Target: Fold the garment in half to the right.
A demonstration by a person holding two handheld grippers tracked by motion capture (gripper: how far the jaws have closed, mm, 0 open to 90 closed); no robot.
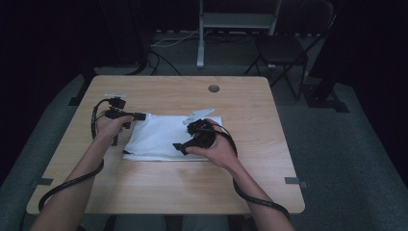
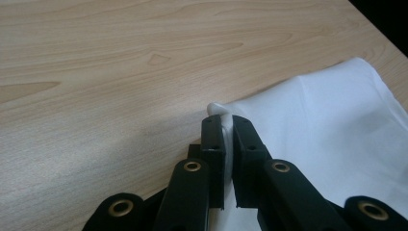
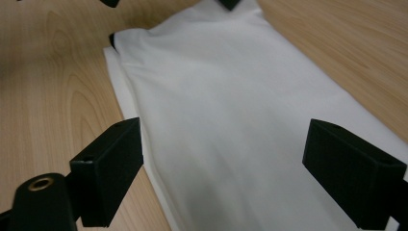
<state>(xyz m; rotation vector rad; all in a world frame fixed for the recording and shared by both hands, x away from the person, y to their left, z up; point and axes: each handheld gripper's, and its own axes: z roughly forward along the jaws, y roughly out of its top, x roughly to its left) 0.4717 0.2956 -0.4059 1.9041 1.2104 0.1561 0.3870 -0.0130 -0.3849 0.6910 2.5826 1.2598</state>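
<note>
White cloth [image 1: 163, 137] lies folded mid-bench [image 1: 159, 187], long axis left-right. Left gripper [image 2: 224, 144] fingers are clamped on its left corner; right gripper [image 3: 226, 168] fingers, spread wide and empty, hover above its right half.

White folded cloth [image 1: 161, 137], flat on table [image 1: 192, 187]

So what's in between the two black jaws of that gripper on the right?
White cloth: in the right gripper view it spreads across the gap below the right gripper, whose jaws stand wide apart, not pinching it.
</note>
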